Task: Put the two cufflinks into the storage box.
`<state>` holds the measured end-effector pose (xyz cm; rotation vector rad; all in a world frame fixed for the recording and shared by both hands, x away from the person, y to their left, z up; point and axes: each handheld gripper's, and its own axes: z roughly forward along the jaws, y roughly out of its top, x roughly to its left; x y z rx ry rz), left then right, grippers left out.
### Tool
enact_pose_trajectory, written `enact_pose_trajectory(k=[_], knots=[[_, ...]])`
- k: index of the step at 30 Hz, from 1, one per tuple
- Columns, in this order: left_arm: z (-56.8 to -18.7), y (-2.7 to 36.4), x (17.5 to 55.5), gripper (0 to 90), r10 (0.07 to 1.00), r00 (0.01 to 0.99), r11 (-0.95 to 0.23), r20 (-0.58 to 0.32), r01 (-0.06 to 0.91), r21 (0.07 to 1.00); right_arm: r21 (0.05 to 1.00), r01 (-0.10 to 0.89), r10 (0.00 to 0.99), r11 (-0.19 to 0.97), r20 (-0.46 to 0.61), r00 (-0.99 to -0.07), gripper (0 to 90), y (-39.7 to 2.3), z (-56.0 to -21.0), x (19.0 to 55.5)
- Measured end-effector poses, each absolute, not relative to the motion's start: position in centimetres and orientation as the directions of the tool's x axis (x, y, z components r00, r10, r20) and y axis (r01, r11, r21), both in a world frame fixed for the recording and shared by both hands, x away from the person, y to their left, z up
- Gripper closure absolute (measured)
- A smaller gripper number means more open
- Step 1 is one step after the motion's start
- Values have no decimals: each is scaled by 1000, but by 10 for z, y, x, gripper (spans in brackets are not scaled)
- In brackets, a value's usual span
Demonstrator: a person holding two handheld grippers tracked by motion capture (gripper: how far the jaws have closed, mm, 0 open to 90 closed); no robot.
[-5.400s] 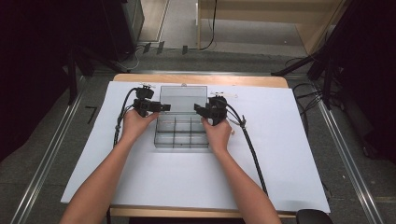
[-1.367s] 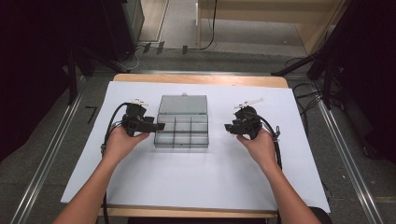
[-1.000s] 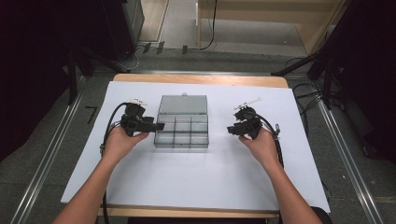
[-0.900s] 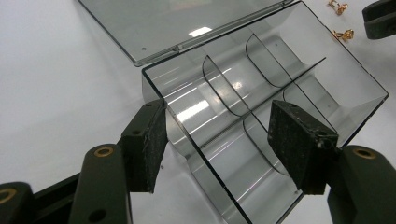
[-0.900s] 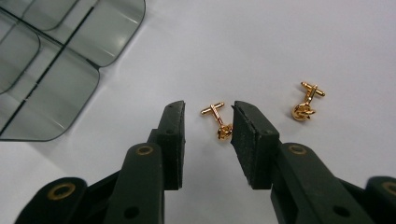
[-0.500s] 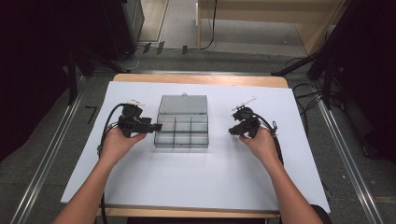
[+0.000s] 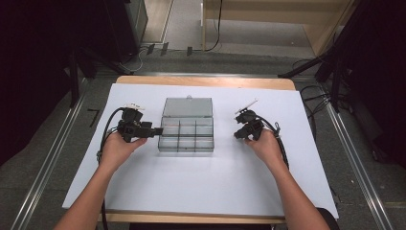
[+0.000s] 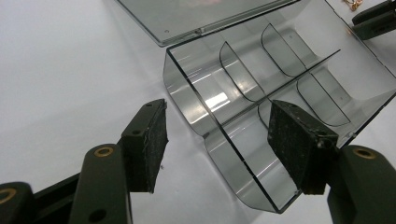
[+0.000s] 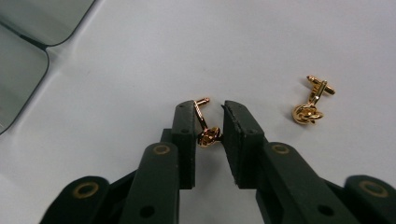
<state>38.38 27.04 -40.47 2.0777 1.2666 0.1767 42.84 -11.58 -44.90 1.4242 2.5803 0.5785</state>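
right tongs closing on small gold knot cufflink | light, slippery: pinch knot | left tongs open, 9 o'clock of clear box

From the high view, the two gold cufflinks are too small to make out beside the right gripper. In the right gripper view, the cufflink between its pads is partly hidden by the left pad, and whether both pads press it cannot be told. The clear box ahead of the left gripper is cut off by the frame's top and right edges.
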Motion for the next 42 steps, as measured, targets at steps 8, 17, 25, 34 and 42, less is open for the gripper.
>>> enact_pose_trajectory(k=[8,17,25,34,42], knots=[[-404,268,383,385,824,518,-289,-227,731,618,392,779,834,489,51,-549,795,-115,-448,429],[-403,271,383,384,828,513,-286,-226,734,616,412,778,835,474,71,-546,794,-117,-442,427],[-404,275,384,383,834,502,-275,-229,737,617,445,766,830,463,87,-552,796,-117,-432,423],[-405,279,385,383,840,491,-265,-230,743,615,500,741,807,448,130,-576,797,-116,-417,415],[-404,281,386,383,825,493,-240,-277,748,618,545,710,788,446,138,-600,797,-111,-407,407]])
